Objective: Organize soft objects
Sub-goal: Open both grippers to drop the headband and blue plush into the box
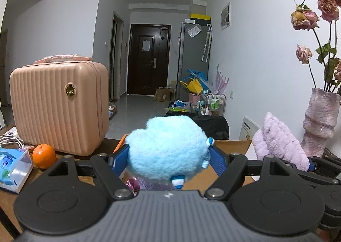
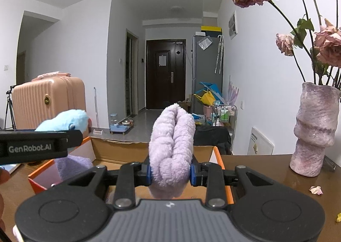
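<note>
The left gripper point(image 1: 169, 160) squeezes a fluffy blue plush point(image 1: 168, 146), the right gripper point(image 2: 171, 172) pinches a folded lilac towel point(image 2: 171, 148), both above the open cardboard box point(image 2: 119, 150). The towel may unfold on release and drape over the box's rim, and the vase point(image 2: 315, 129) stands near.

"GenRobot.AI" in pale letters on the black left hand-held gripper point(image 2: 64, 135), other labels unreadable
</note>
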The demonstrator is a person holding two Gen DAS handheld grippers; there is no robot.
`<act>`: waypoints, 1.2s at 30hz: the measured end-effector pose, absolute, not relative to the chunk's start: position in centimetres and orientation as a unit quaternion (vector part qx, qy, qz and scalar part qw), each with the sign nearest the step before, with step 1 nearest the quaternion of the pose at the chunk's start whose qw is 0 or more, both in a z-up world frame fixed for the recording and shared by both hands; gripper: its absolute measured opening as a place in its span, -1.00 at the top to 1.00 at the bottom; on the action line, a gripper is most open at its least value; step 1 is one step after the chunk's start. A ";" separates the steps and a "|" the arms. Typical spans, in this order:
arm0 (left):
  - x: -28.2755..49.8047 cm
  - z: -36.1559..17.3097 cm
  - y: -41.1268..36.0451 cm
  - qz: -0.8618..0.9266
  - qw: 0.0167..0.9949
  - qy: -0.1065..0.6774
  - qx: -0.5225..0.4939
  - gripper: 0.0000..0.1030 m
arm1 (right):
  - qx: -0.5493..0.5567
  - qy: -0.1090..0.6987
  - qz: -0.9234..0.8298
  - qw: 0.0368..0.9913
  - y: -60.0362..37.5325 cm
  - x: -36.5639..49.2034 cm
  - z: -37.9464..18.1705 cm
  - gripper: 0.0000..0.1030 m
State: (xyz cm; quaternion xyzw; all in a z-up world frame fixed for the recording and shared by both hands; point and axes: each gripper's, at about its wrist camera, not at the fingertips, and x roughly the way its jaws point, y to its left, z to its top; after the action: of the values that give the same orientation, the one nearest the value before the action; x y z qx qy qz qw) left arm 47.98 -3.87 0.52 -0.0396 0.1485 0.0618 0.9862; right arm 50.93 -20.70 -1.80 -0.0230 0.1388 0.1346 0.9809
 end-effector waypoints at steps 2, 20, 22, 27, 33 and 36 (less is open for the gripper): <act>48.5 0.4 -3.8 0.064 0.986 0.150 -0.039 -0.52 | -0.025 0.141 0.134 0.981 -20.5 51.5 -1.8 0.41; 52.4 -0.4 -3.3 0.075 0.981 0.173 -0.036 -0.52 | -0.043 0.170 0.126 0.976 -19.5 55.3 -2.1 0.40; 52.8 -0.5 -3.2 0.077 0.980 0.177 -0.036 -0.52 | -0.045 0.174 0.125 0.976 -19.4 55.7 -2.2 0.40; 53.4 -0.7 -3.0 0.084 0.979 0.185 -0.034 -0.52 | -0.046 0.182 0.125 0.974 -19.3 56.6 -2.3 0.40; 53.8 -1.2 -2.8 0.089 0.976 0.195 -0.034 -0.52 | -0.045 0.189 0.126 0.973 -19.4 57.2 -2.4 0.40; 53.8 -1.3 -2.8 0.088 0.976 0.194 -0.034 -0.55 | -0.045 0.192 0.124 0.973 -19.5 57.5 -2.5 0.38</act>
State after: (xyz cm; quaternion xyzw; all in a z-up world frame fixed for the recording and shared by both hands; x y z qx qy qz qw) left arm 53.84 -2.79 -1.25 -0.0339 0.1940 0.0883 0.9764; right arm 57.47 -19.46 -2.47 -0.0450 0.1915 0.1243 0.9725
